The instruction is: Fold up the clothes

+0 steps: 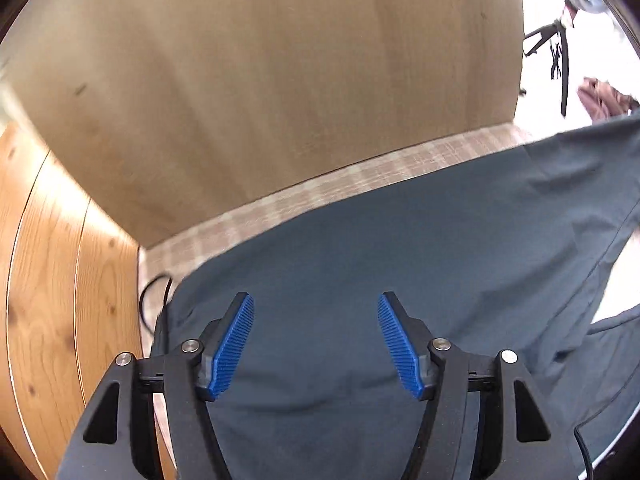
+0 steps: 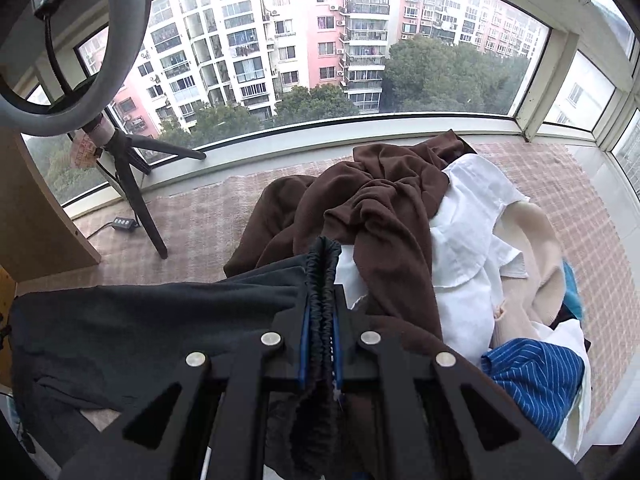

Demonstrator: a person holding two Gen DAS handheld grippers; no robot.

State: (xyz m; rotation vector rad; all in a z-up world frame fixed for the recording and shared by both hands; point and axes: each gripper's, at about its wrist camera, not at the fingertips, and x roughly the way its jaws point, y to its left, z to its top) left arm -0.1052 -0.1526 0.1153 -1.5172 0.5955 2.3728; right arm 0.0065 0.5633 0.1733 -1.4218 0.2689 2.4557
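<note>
Waistband (image 2: 322,280) in right fingers (image 2: 305,336) — unlabelled.

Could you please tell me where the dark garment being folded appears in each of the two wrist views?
Left wrist: dark garment fills the lower centre and right, under the open left gripper.
Right wrist: lower left, its gathered band clamped in the right gripper.
Shared landmark: checked mat.
</note>
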